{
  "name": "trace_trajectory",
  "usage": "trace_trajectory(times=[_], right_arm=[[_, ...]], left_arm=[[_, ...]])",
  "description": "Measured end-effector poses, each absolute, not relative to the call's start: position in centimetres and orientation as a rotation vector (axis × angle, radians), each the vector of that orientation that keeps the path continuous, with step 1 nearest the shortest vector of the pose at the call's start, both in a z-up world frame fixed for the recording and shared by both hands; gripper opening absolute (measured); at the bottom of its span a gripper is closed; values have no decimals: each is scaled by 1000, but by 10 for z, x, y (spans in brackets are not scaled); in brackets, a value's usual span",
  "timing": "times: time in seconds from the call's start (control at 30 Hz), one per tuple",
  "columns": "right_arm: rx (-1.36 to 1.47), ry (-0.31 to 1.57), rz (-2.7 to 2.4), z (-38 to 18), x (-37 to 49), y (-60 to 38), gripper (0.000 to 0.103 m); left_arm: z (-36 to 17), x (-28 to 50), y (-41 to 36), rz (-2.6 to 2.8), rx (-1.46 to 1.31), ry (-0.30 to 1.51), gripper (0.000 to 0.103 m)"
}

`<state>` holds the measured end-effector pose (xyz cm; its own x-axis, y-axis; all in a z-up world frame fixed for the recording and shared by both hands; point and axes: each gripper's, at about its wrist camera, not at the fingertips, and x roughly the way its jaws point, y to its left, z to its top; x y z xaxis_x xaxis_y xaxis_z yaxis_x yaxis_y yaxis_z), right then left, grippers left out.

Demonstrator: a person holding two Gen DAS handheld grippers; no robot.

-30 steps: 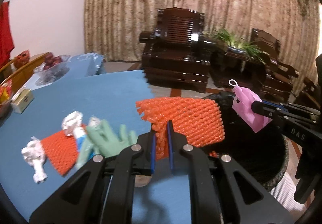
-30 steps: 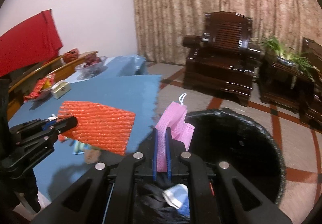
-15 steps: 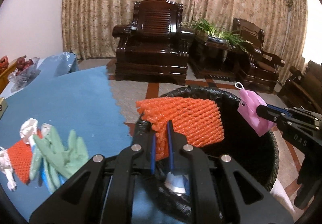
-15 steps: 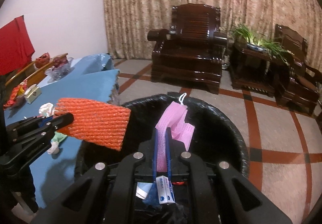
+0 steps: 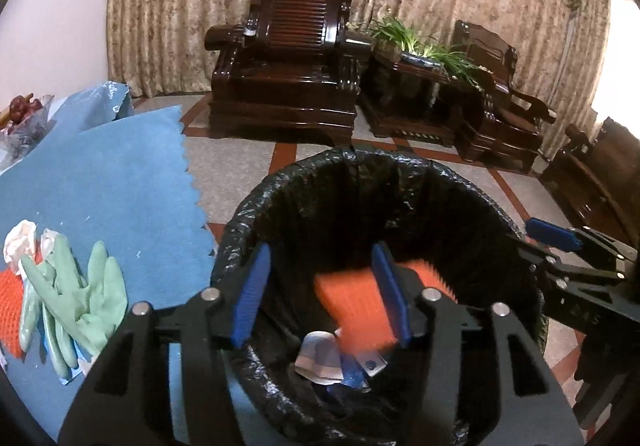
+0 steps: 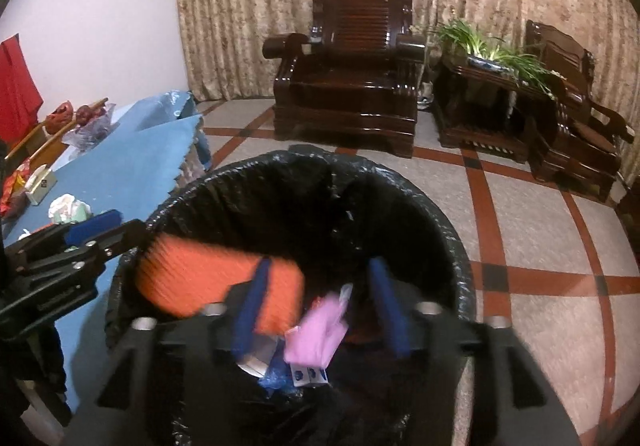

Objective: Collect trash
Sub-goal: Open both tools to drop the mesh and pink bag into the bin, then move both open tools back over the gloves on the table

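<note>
A black-lined trash bin (image 5: pixel 400 181) (image 6: pixel 452 246) stands beside the blue table. My left gripper (image 5: pixel 322 296) is open over it, and the orange foam net (image 5: pixel 352 306) (image 6: pixel 212 278) is blurred, falling inside. My right gripper (image 6: pixel 320 306) is open over the bin, and the pink mask (image 6: pixel 316 338) falls between its fingers. Paper and blue scraps (image 5: pixel 340 362) lie at the bin's bottom. Green gloves (image 5: pixel 76 298), white crumpled paper (image 5: pixel 20 242) and another orange net (image 5: pixel 10 306) lie on the table.
The blue table (image 5: pixel 100 173) (image 6: pixel 132 165) holds a fruit bag (image 6: pixel 88 121) and a small box (image 6: pixel 40 181) at its far end. Dark wooden armchairs (image 5: pixel 288 65) and a plant stand (image 5: pixel 416 85) stand before the curtain on the tiled floor.
Both grippers have opened over the bin. The orange net and the pink mask have left the fingers and are dropping into the bin.
</note>
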<state>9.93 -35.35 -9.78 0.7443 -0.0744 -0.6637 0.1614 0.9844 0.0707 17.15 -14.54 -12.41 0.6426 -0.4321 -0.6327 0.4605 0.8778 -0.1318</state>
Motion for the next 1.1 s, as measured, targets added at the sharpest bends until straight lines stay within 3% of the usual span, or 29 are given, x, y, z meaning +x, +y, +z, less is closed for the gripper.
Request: trace_trajectory(times=[0.1, 0.17, 0.23, 1.1], right_arm=[[111, 710, -143, -94, 99, -355, 84], [127, 695, -137, -91, 98, -355, 95], [152, 688, -121, -88, 98, -352, 97], [48, 622, 226, -67, 138, -187, 97]], left_arm=[[-120, 169, -139, -489, 56, 692, 66], [-117, 166, -130, -464, 61, 674, 82], [-112, 163, -121, -438, 66, 663, 89], [-92, 138, 72, -64, -22, 631, 91]])
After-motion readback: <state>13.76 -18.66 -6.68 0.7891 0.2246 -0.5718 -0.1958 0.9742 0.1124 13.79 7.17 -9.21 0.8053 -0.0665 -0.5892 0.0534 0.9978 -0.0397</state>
